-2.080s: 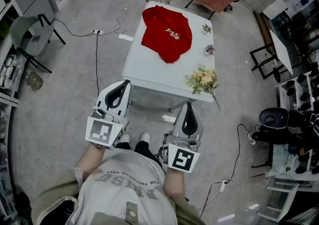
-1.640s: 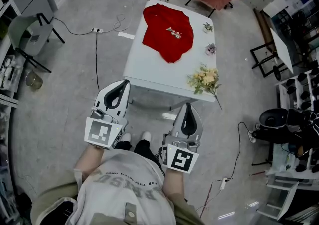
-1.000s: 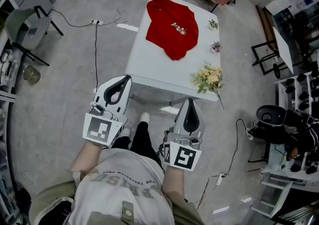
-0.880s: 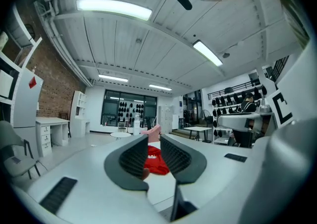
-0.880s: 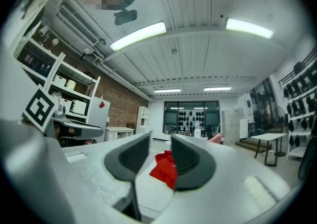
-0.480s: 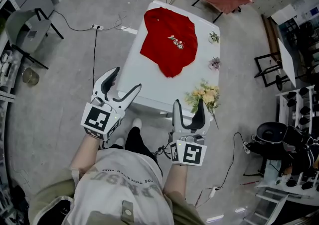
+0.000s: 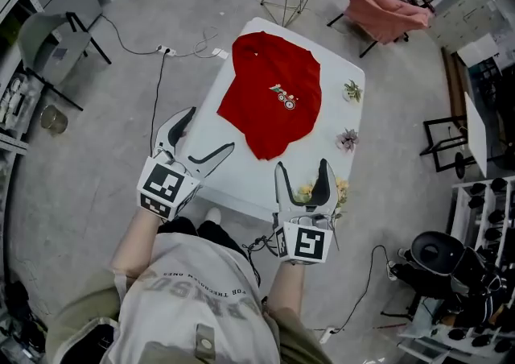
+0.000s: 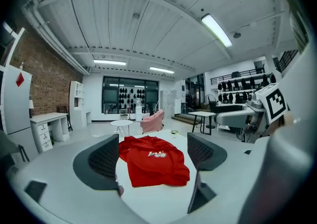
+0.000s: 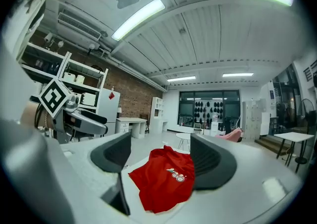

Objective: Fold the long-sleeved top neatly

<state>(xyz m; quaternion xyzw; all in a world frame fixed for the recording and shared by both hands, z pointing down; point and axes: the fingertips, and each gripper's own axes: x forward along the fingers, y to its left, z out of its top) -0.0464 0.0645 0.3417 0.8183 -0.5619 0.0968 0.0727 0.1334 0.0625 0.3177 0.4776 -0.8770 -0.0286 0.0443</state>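
Now the left tool (image 7: 208, 130) hovers at the near left corner of the white bench (image 7: 233, 181). Its jaws have just been opening and stand wide apart, with nothing between them. Ahead of it, the red long-sleeved top (image 7: 273, 101) lies spread over the bench's middle and far part, printed front up, touched by neither tool. The right tool (image 7: 302, 167) hangs at the near edge, its jaws likewise just opened wide and empty. A bunch of yellow flowers (image 7: 342, 191) lies just beside it, and a small plant (image 7: 347, 141) stands farther along the right edge.
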